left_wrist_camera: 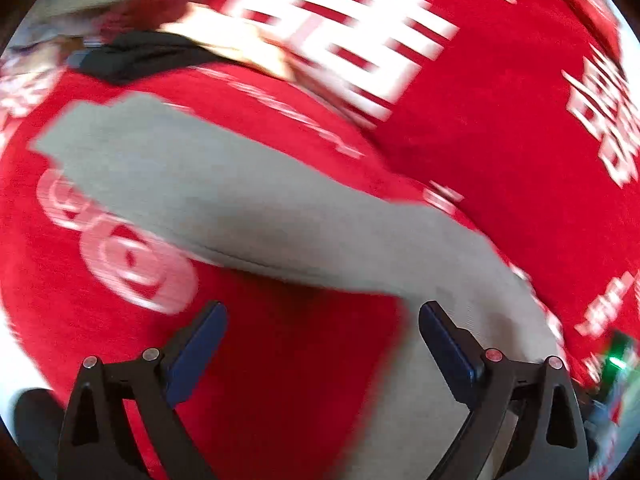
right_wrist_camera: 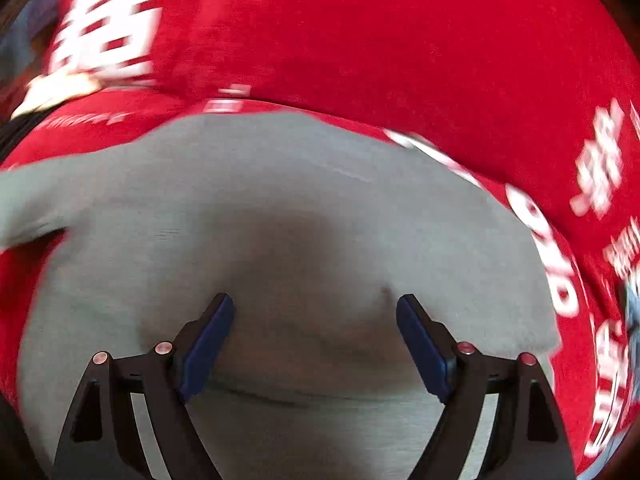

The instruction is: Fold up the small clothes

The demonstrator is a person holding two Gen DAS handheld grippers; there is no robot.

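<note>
Grey garment (right_wrist_camera: 280, 208) flat on red printed cloth (right_wrist_camera: 400, 40) | both grippers' jaws wide, empty

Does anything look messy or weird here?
A little. Beyond the flat grey garment lying on the red cloth, a black item and a cream one lie bunched, not folded. Both views are blurred.

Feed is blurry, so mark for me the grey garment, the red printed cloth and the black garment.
grey garment (right_wrist_camera: 288, 208): right wrist view, middle.
red printed cloth (right_wrist_camera: 380, 40): right wrist view, plain area.
black garment (left_wrist_camera: 140, 58): left wrist view, centre.
</note>
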